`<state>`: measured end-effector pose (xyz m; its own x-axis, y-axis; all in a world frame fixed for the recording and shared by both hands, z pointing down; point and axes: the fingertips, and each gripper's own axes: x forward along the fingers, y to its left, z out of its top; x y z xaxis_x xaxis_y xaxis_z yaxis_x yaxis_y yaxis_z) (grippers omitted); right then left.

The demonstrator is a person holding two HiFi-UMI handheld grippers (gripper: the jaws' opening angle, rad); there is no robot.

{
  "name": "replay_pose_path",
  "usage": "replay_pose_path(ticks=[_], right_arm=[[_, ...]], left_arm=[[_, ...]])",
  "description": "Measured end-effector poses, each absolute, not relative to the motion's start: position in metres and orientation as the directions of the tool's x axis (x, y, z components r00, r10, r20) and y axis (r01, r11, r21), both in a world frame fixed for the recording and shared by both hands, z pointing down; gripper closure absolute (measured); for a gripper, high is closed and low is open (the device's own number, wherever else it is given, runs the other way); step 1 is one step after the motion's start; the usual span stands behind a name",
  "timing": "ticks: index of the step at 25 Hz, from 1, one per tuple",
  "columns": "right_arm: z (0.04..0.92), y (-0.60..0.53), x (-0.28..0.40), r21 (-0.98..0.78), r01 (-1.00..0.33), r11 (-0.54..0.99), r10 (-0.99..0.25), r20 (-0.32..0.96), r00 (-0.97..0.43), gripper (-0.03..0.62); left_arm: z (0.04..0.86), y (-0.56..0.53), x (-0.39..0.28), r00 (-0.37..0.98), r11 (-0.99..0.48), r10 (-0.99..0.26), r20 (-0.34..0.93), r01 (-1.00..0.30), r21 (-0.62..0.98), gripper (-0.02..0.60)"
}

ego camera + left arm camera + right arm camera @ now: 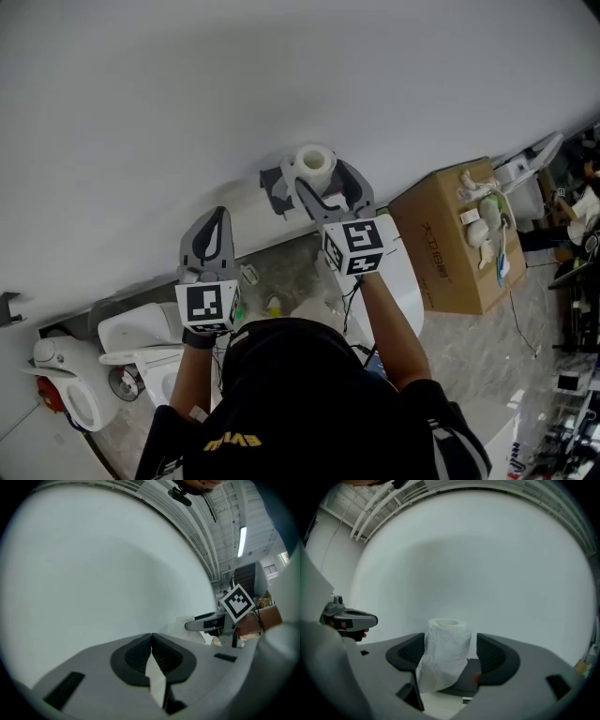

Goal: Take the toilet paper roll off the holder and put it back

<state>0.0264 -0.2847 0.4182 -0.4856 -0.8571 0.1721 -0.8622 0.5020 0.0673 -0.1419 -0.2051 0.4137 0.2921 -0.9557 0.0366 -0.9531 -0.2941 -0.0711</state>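
1. The toilet paper roll [314, 161] stands on end on the grey holder [275, 187] against the white wall [187, 112], with a loose sheet hanging down its front.
2. The right claw [451, 644] is released. Its jaws are spread to either side of the roll, with a clear gap at one pad while the loose sheet hangs in front of the other.
3. The left claw [151, 637] is clenched on nothing, held beside the right and pointing at bare wall.
4. A cardboard box [450, 239] sits on the floor to the person's right.
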Motion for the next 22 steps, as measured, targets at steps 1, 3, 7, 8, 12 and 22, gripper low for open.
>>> replay_pose_path(ticks=[1, 3, 7, 8, 12, 22], right_arm=[[0.418, -0.283, 0.029, 0.066, -0.866, 0.497, -0.86, 0.172, -0.48, 0.245], [0.417, -0.28, 0.034, 0.061, -0.872, 0.486, -0.865, 0.173, -0.47, 0.244], [0.415, -0.274, 0.044, 0.054, -0.879, 0.473, -0.871, 0.179, -0.458, 0.245], [0.414, -0.272, 0.046, 0.055, -0.881, 0.47, -0.873, 0.178, -0.455, 0.246], [0.409, -0.261, 0.053, 0.051, -0.886, 0.461, -0.878, 0.174, -0.447, 0.247], [0.4, -0.238, 0.077, 0.033, -0.908, 0.419, -0.899, 0.16, -0.409, 0.247]], left_arm=[[0.414, -0.205, -0.14, 0.297, -0.299, -0.954, 0.037, -0.952, -0.07, 0.569], [0.413, -0.204, -0.137, 0.307, -0.309, -0.951, 0.037, -0.949, -0.069, 0.569], [0.413, -0.203, -0.126, 0.329, -0.331, -0.944, 0.036, -0.941, -0.067, 0.569], [0.414, -0.203, -0.123, 0.335, -0.337, -0.941, 0.035, -0.939, -0.066, 0.569], [0.417, -0.204, -0.112, 0.363, -0.365, -0.931, 0.039, -0.93, -0.054, 0.569], [0.42, -0.206, -0.086, 0.425, -0.428, -0.903, 0.057, -0.901, -0.065, 0.569]])
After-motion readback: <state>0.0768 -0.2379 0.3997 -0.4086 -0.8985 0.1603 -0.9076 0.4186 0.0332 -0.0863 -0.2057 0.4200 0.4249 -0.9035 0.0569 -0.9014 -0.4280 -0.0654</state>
